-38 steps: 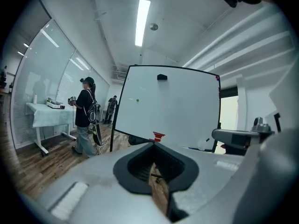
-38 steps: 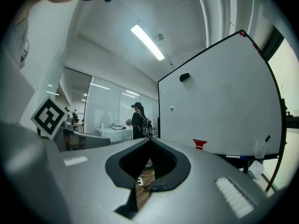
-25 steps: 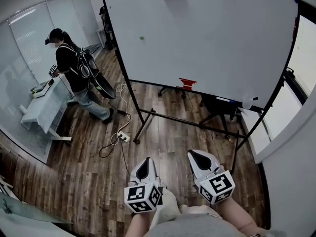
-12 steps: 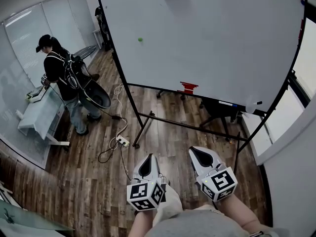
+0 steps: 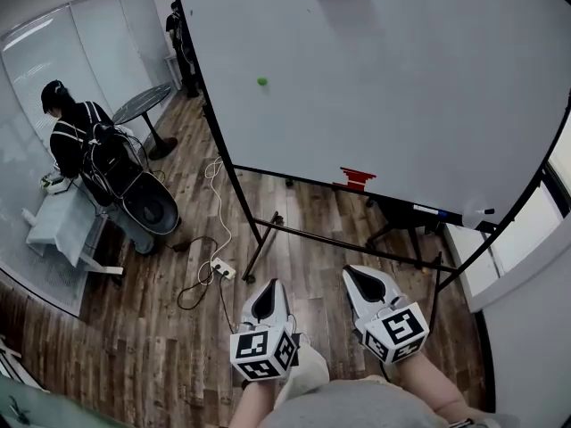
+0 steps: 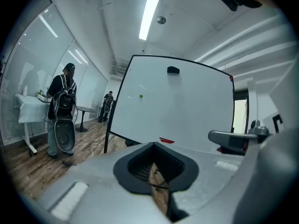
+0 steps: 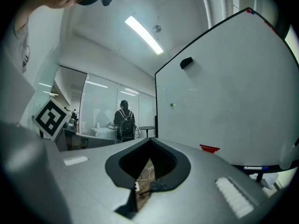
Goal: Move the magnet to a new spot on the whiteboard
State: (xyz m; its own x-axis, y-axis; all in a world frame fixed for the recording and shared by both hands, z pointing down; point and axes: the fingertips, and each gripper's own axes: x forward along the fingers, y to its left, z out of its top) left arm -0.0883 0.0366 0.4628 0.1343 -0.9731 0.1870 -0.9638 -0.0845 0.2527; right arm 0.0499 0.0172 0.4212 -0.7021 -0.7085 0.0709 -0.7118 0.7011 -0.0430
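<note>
Head view: left gripper and right gripper hang low, well apart from the whiteboard; the green magnet sits near its left edge (upper half). Left gripper view: jaws clenched together, empty; right gripper view: likewise clenched, empty.

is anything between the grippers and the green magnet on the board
Nothing visible does. The magnet sits alone on bare whiteboard; the left gripper and right gripper, both shut and empty, have open air up to it.
</note>
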